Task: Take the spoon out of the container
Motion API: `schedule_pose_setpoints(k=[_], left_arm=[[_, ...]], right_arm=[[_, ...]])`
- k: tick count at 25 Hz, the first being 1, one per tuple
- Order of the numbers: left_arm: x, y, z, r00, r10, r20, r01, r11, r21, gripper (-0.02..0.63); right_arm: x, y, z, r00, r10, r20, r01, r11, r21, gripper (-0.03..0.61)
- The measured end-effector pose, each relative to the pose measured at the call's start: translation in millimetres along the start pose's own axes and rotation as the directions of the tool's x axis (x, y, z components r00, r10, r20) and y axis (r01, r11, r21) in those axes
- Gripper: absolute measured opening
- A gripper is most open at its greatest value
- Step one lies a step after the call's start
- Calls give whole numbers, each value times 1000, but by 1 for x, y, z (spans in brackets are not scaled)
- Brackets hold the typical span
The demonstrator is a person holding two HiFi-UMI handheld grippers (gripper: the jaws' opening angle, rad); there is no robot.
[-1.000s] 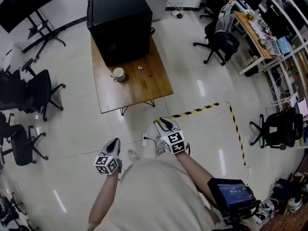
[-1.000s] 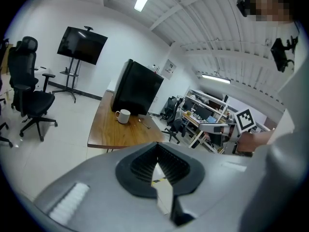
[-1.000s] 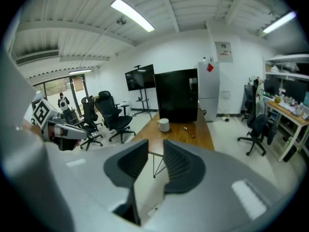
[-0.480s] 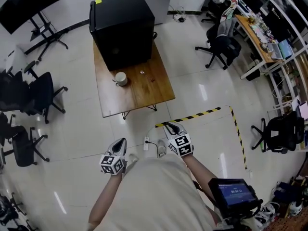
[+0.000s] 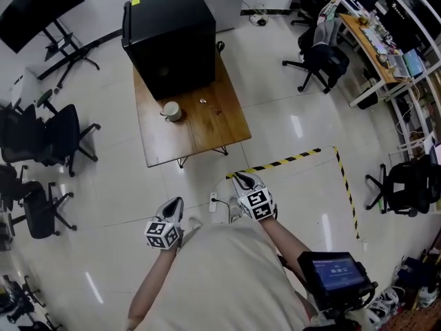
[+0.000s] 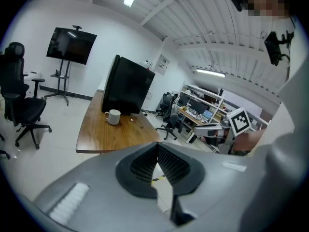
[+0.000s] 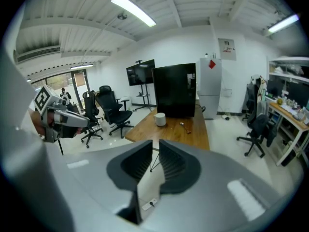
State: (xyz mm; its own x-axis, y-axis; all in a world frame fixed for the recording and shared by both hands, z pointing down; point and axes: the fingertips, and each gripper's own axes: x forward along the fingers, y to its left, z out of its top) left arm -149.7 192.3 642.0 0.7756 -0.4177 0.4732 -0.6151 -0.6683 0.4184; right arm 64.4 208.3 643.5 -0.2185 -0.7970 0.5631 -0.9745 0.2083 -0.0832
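Note:
A white mug [image 5: 171, 110] stands on the wooden table [image 5: 207, 133], in front of a black box [image 5: 169, 36]. The spoon [image 5: 203, 102] lies flat on the tabletop to the mug's right, outside the mug; it also shows as a thin spoon [image 6: 136, 123] and a spoon [image 7: 185, 125]. Both grippers hang over the floor, well short of the table. My left gripper [image 5: 176, 201] is shut and empty. My right gripper [image 5: 238, 177] has just been closing, with nothing between its jaws, and is shut.
Black office chairs [image 5: 58, 133] stand left of the table, and another chair [image 5: 320, 57] sits at the right by a cluttered desk [image 5: 375, 36]. Yellow-black tape [image 5: 282, 162] marks the floor. A white power strip [image 5: 213, 202] lies by my feet.
Both grippers have drifted a little to the right in the head view. The right gripper's jaws look narrower than before. Mug and spoon lie where they were.

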Motion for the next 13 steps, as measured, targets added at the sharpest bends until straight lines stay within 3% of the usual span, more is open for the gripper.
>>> schedule_pose_setpoints(k=[13], left_arm=[[26, -23, -11, 1000, 4, -21, -4, 1000, -4, -11]], right_arm=[[-4, -29, -14, 1000, 6, -6, -6, 1000, -21, 44]])
